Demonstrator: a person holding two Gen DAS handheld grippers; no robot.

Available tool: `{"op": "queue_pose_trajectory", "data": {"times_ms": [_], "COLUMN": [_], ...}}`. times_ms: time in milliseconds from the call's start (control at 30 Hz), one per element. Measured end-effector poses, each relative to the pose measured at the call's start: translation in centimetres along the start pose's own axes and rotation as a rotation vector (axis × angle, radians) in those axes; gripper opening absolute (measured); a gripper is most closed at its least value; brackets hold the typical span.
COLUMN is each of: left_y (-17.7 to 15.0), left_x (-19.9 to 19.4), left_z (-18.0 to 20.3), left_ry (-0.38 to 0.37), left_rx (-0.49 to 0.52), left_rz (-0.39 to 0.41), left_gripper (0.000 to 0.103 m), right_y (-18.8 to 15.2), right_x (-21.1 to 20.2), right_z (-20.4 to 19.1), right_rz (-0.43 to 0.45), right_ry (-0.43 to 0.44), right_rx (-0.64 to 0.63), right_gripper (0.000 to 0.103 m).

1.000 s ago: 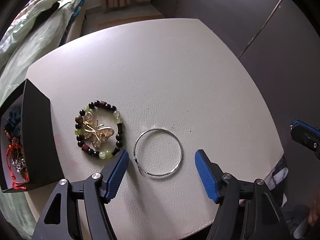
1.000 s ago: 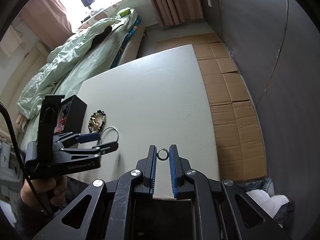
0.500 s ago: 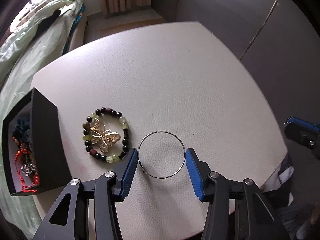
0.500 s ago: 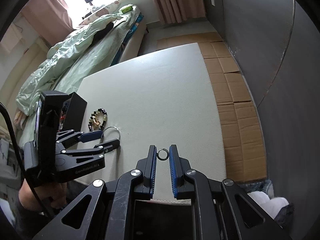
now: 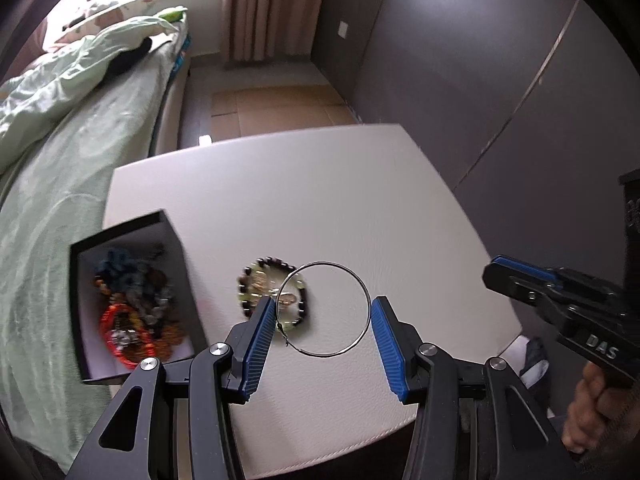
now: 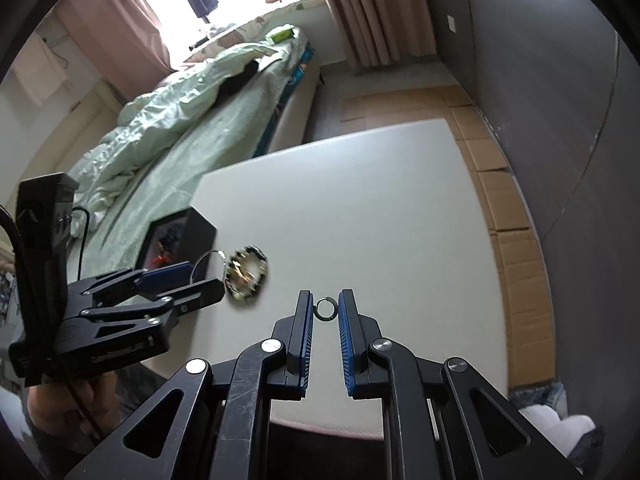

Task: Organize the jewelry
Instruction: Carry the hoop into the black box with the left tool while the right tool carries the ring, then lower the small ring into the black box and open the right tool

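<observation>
My left gripper [image 5: 323,306] is shut on a large thin silver hoop [image 5: 332,264], its blue pads touching the hoop's two sides, and holds it raised above the white table [image 5: 320,184]. Below the hoop, a bracelet of dark and green beads [image 5: 245,292] lies on the table around a gold butterfly piece [image 5: 262,280]. To the left, an open black box [image 5: 188,280] holds several pieces of jewelry. My right gripper [image 6: 325,304] is shut on a small dark ring [image 6: 325,300] above the table's near edge. From the right wrist, the left gripper [image 6: 192,276] with its hoop [image 6: 204,256] hangs between box [image 6: 200,236] and bracelet [image 6: 246,276].
A bed with a pale green quilt [image 5: 60,128] runs along the table's left side. A dark wall [image 5: 480,80] stands close on the right, with cardboard on the floor [image 6: 516,216] beside it. A hand [image 5: 592,400] holds the right gripper [image 5: 520,276] at the table's right edge.
The left jaws narrowed onto the silver hoop and lifted it off the table toward the box. The right gripper drifted a little with the small ring still held.
</observation>
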State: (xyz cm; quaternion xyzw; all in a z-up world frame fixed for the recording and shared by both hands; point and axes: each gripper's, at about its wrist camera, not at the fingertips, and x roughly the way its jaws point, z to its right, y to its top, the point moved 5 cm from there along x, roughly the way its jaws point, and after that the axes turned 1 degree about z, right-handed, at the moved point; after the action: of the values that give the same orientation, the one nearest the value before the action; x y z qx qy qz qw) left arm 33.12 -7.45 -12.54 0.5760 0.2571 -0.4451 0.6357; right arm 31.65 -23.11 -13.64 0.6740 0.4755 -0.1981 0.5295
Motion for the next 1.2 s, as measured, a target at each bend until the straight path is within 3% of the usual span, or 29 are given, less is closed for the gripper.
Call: {"op": "queue_pose_trajectory", "data": {"times_ms": [467,800,933,1200], "left_y": [0.7,0.6,0.9,1.5], "left_x": [-3.9,-2.5,-1.9,-3.8], "left_z": [-7.5,-11.2,-12.4,-14.7], "left_ry": [0.049,0.044,0.018,0.037], "left_rx": [-0.11,-0.19,-0.223,-0.268], "left_rz": [0.068,0.005,-0.018,0.034], "left_gripper": [0.051,0.053,0.068,0.069], "right_y": [2.5,3.4,3.7,3.9], "right_x": [1.0,3.2,4.0,5.7], "right_z": [-4.9,-8.0,-9.1,-11.8], "right_rz": [0.072,0.066,0.063,0.05], "right_ry": [0.076,0.112,0.131,0.186], "right_rx": [-0.025,-0.075,-0.091,-0.125], "right_gripper": [0.014,0.014,0.014,0.014]}}
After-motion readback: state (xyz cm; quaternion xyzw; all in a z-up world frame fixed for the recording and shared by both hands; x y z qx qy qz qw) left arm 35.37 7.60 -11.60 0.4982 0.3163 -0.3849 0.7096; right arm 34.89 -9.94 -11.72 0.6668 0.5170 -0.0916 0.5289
